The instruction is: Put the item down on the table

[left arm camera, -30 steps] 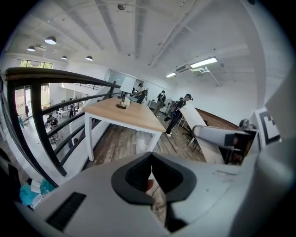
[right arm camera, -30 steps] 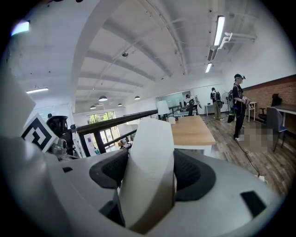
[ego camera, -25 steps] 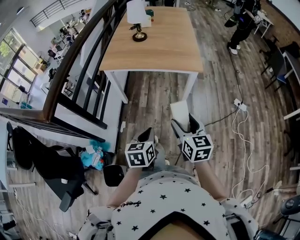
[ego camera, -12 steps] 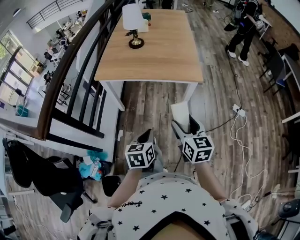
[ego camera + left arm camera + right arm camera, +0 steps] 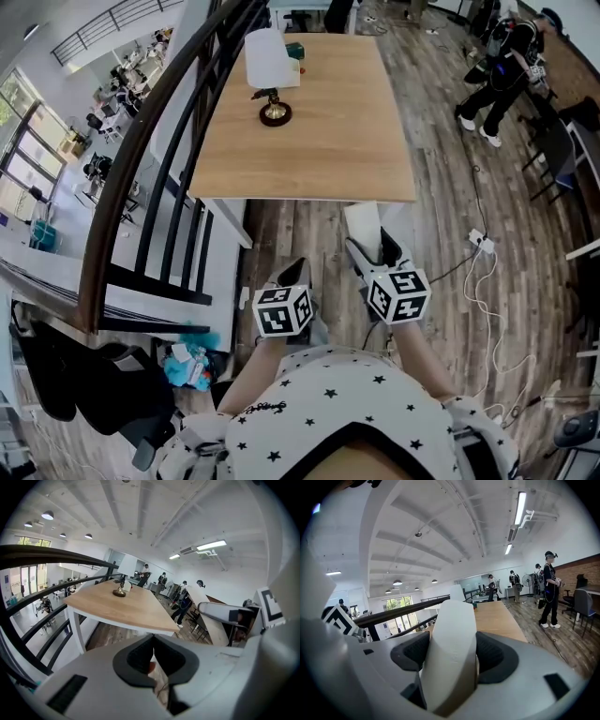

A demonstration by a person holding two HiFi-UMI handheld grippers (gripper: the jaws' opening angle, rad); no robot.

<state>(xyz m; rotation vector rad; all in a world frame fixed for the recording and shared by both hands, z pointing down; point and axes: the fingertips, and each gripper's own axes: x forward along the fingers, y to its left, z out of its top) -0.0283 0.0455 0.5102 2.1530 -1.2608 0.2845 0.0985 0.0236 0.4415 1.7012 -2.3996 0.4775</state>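
Looks steeply down past a star-print shirt point(image 5: 328, 403) onto two hand-held grippers above a plank floor point(image 5: 441, 216). Shows the right gripper point(image 5: 371, 246) at 5 o'clock of centre, fingers clenched on a tall white item point(image 5: 361, 220) that sticks out of the jaws toward 12 o'clock. In the right gripper view, finds that white item point(image 5: 453, 620) filling the gap of the right gripper point(image 5: 451, 660), touching both dark pads point(image 5: 410, 651) and leaning slightly to one side. Places the item in the air, not on the wooden table point(image 5: 328, 131) at 12 o'clock, its far end close to the table's near edge. Shows the left gripper point(image 5: 293, 274) at 7 o'clock, fingers pressed together on nothing. In the left gripper view, finds the left gripper point(image 5: 151, 641) with its pads meeting along a thin seam, the wooden table point(image 5: 126, 609) beyond. On the tabletop's far side, at 11 o'clock, a lamp point(image 5: 270, 70) with white shade and round brass base. At 9 o'clock, a dark railing point(image 5: 141, 169). At 1 o'clock, a person point(image 5: 497, 75) standing well apart. At 3 o'clock, a white cable point(image 5: 478, 281) looping over the floor.
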